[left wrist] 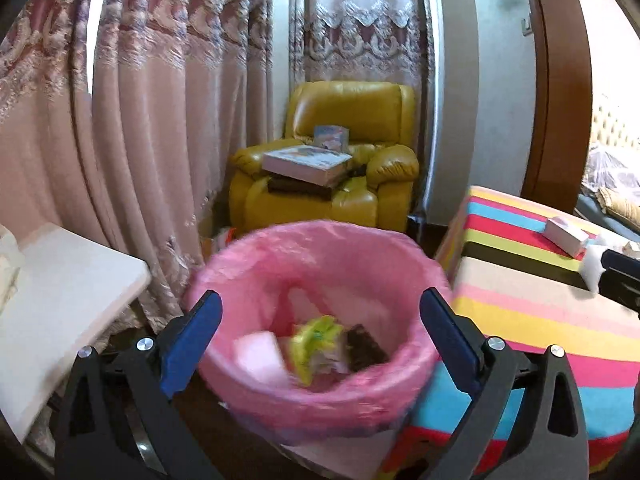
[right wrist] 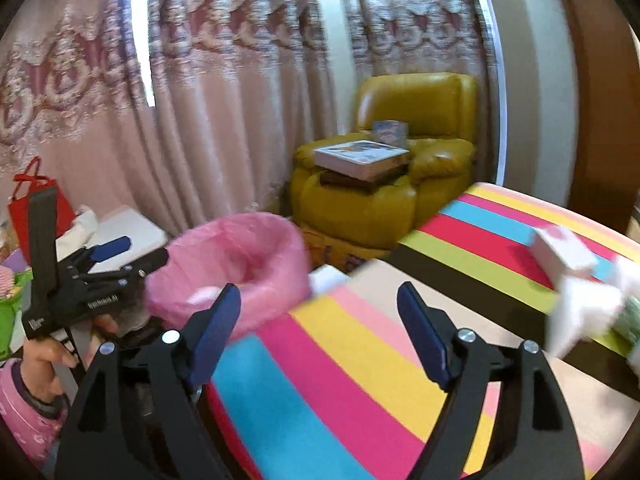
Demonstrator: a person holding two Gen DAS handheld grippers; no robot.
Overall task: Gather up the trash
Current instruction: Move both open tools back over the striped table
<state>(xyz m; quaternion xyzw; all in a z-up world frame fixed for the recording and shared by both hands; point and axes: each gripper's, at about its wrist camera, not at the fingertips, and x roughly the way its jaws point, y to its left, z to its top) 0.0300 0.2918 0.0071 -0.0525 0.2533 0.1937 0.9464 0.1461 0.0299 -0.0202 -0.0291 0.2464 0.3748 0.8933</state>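
Observation:
A bin lined with a pink bag (left wrist: 256, 264) stands on the floor beside a striped table (left wrist: 540, 320). Inside lie a yellow-green wrapper (left wrist: 316, 340), a dark brown scrap (left wrist: 366, 346) and a pale pink piece (left wrist: 260, 356). My left gripper (left wrist: 320, 300) hangs open over the bin's near rim, nothing between its blue pads. My right gripper (right wrist: 320, 292) is open over the striped table (right wrist: 360, 360), also empty. A white crumpled tissue (right wrist: 584, 312) and a small white box (right wrist: 564, 256) lie on the table to its right. The bin (right wrist: 240, 240) sits to its left.
A yellow armchair (left wrist: 340, 200) with stacked books (left wrist: 308, 164) stands behind the bin, in front of pink curtains (left wrist: 140, 120). A white tabletop (left wrist: 60, 300) is at the left. A red bag (right wrist: 36, 200) and a hand (right wrist: 44, 356) holding the left gripper (right wrist: 100, 264) show in the right wrist view.

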